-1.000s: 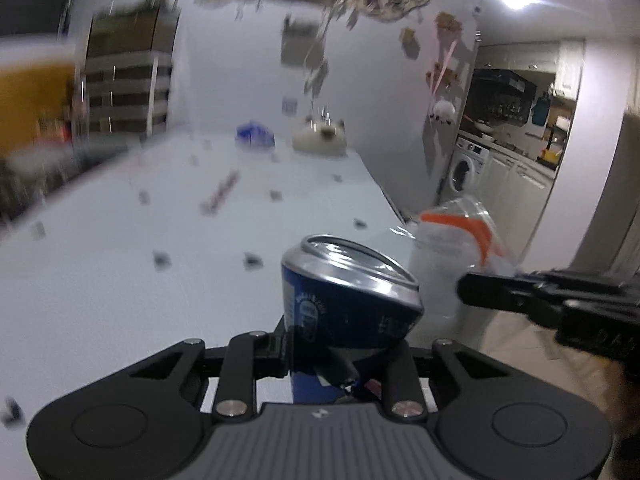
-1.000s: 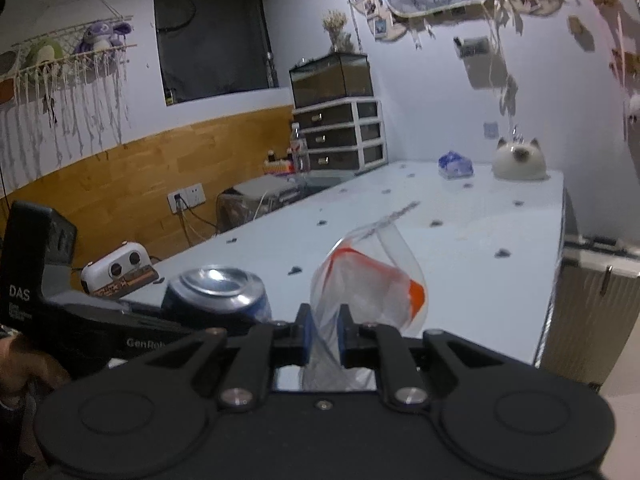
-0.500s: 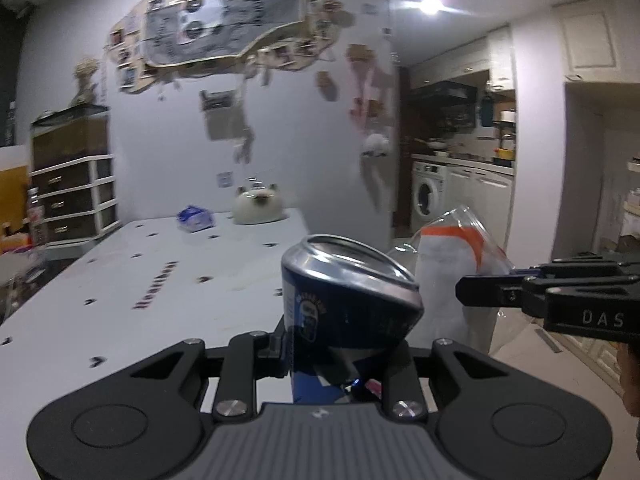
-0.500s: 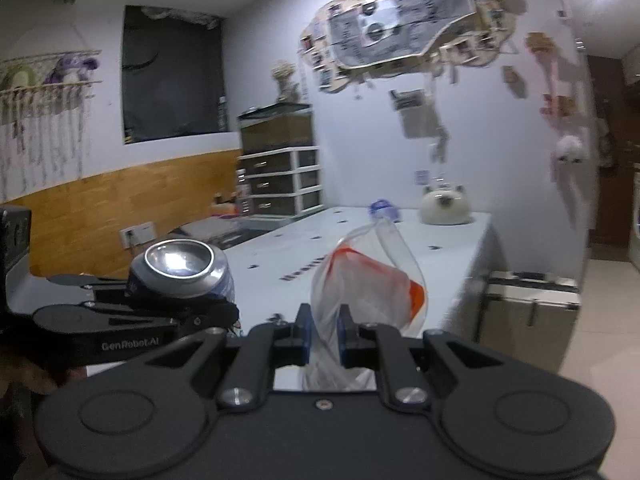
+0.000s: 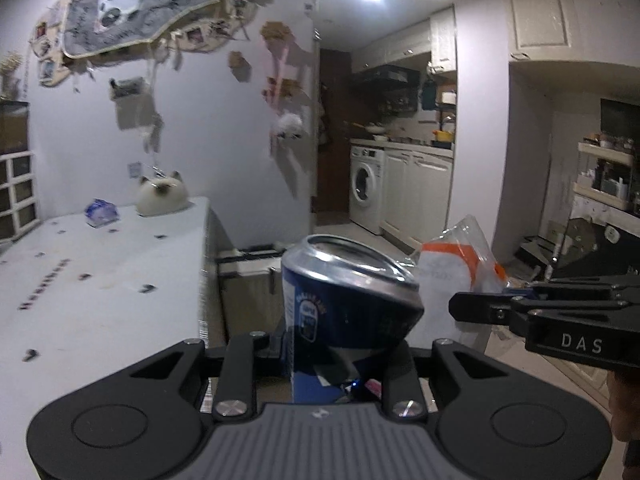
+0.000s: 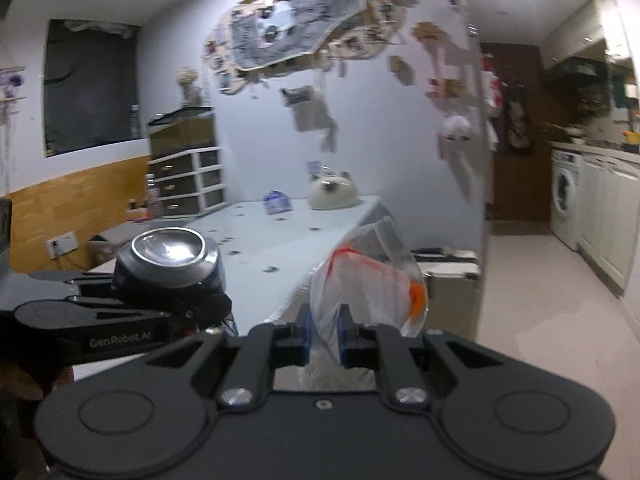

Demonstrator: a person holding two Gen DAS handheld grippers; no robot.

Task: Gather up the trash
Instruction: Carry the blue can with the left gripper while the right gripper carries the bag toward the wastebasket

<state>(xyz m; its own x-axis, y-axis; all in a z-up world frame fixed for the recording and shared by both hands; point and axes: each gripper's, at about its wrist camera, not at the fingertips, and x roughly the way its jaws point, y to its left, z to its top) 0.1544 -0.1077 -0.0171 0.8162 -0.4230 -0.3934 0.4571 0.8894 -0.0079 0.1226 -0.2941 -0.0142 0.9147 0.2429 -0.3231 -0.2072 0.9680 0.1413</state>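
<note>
The left tool (image 5: 344, 354) grips a dented blue can (image 5: 344, 304), while the right tool (image 6: 323, 334) pinches a clear, orange-striped bag (image 6: 372, 276).

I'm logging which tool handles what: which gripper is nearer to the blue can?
Left. The left gripper is clamped on the blue can; the right gripper is beside it, pinching the plastic bag.

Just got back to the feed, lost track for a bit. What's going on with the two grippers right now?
Both grippers are loaded and held up in the air beside the white table. The left gripper is shut on a dented blue drink can, tilted in its grip. The right gripper pinches a clear plastic bag with orange trim. The can is beside the bag, not in it yet. A blue wrapper lies on the table's far end.
</note>
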